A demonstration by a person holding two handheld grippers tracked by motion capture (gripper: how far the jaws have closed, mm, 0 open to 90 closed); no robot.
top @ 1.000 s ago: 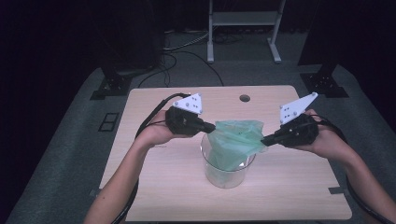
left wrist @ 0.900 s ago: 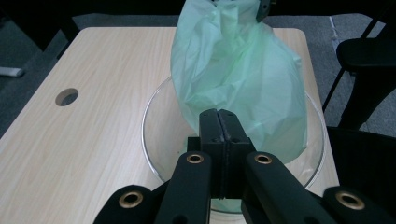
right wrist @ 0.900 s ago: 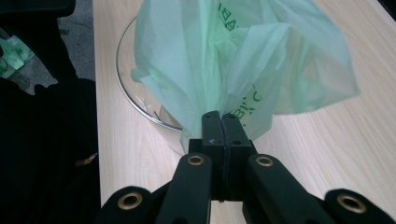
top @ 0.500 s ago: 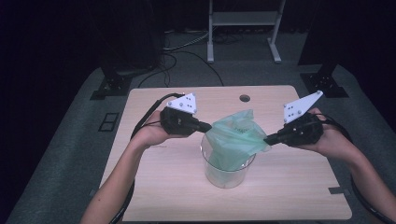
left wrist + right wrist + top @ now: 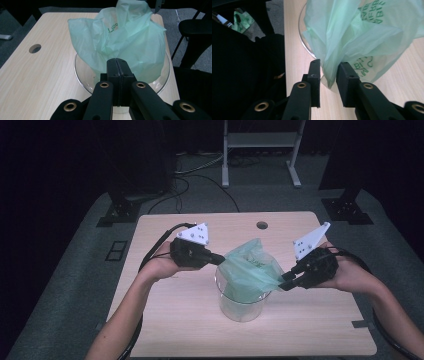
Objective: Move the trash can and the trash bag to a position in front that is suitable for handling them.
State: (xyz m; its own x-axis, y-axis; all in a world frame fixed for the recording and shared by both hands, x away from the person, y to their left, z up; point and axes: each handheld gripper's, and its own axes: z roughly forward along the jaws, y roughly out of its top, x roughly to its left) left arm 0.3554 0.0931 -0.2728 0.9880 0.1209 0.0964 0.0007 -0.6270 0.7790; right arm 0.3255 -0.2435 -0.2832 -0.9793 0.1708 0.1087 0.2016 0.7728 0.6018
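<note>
A thin green plastic bag (image 5: 250, 267) is draped into a clear round container (image 5: 240, 307) at the middle of the wooden table (image 5: 175, 320). My left gripper (image 5: 220, 260) meets the bag's left edge; in the left gripper view its jaws (image 5: 117, 61) are pressed together at the bag (image 5: 120, 32), just over the container's rim (image 5: 80, 75). My right gripper (image 5: 281, 284) is at the bag's right edge. Its jaws (image 5: 329, 72) have just been opening and stand apart, with a hanging fold of the bag (image 5: 362, 32) loose between them.
A round cable hole (image 5: 261, 225) lies at the table's far edge. Cables trail off the table's left side. Dark stands and a metal frame (image 5: 260, 140) are on the floor beyond. A black chair (image 5: 195, 30) stands past the table's end.
My left hand has drawn a little to the left with the bag's edge, and the bag now spreads wider over the container. The right hand has stayed in place.
</note>
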